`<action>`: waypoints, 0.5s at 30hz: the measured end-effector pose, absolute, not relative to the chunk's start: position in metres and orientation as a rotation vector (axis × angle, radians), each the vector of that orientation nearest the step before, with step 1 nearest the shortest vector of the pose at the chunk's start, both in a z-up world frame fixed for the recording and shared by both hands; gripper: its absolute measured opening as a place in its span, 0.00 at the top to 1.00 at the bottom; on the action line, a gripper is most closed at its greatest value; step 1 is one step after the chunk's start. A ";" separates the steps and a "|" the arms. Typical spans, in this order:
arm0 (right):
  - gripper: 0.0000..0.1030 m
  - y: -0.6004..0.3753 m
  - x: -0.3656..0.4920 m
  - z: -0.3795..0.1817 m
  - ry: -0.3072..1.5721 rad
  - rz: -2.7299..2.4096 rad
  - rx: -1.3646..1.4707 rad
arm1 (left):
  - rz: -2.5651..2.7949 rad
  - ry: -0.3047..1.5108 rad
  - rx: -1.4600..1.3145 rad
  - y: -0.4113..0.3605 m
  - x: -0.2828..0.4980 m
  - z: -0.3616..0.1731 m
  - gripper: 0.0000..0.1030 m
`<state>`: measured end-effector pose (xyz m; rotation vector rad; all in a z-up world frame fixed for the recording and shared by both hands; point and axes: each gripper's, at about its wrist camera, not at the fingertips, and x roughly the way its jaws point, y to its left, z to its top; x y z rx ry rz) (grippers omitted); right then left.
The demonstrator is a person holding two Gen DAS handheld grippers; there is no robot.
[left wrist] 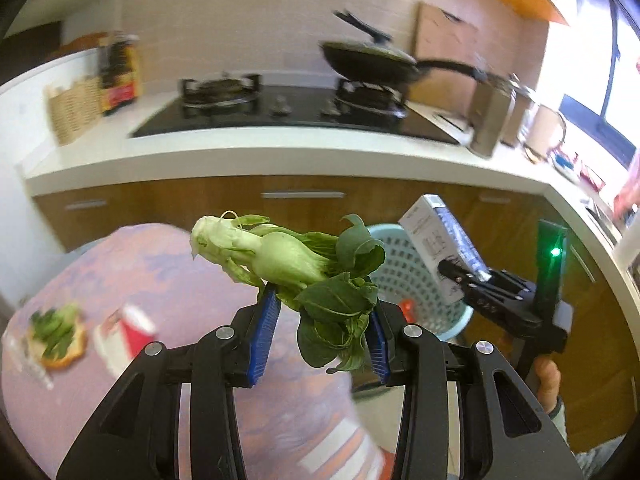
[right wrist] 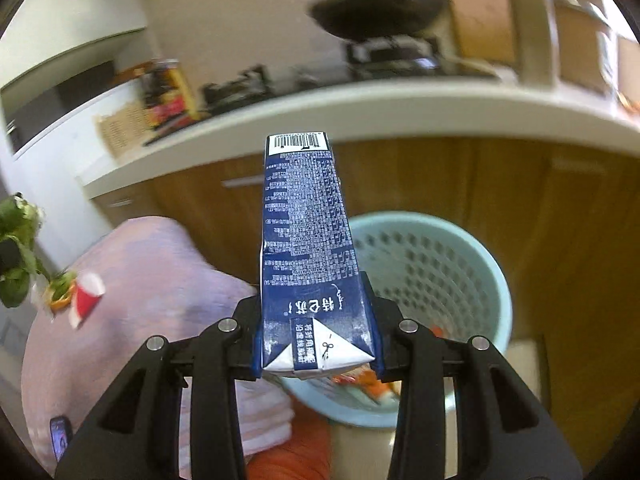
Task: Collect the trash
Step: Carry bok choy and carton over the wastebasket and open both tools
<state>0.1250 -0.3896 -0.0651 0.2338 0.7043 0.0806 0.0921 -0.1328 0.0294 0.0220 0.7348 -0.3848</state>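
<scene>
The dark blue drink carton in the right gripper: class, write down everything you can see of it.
The dark blue rectangular drink carton looks like coated paperboard, covered in small white print, with a white barcode panel at its far end and white folded triangular flaps at its near end. It appears intact. It lies lengthwise along the right gripper, whose jaws clamp its near end from both sides, far end pointing away. It is held in the air in front of the pale blue perforated plastic bin, touching nothing else.
</scene>
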 end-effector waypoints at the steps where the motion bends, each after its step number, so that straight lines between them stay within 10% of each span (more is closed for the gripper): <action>1: 0.66 -0.396 0.128 -0.072 0.721 0.051 0.238 | -0.395 0.746 0.036 -0.142 0.099 0.028 0.63; 15: 0.58 -0.445 0.151 -0.106 0.816 -0.073 0.346 | -0.582 0.889 0.128 -0.250 0.170 -0.016 0.63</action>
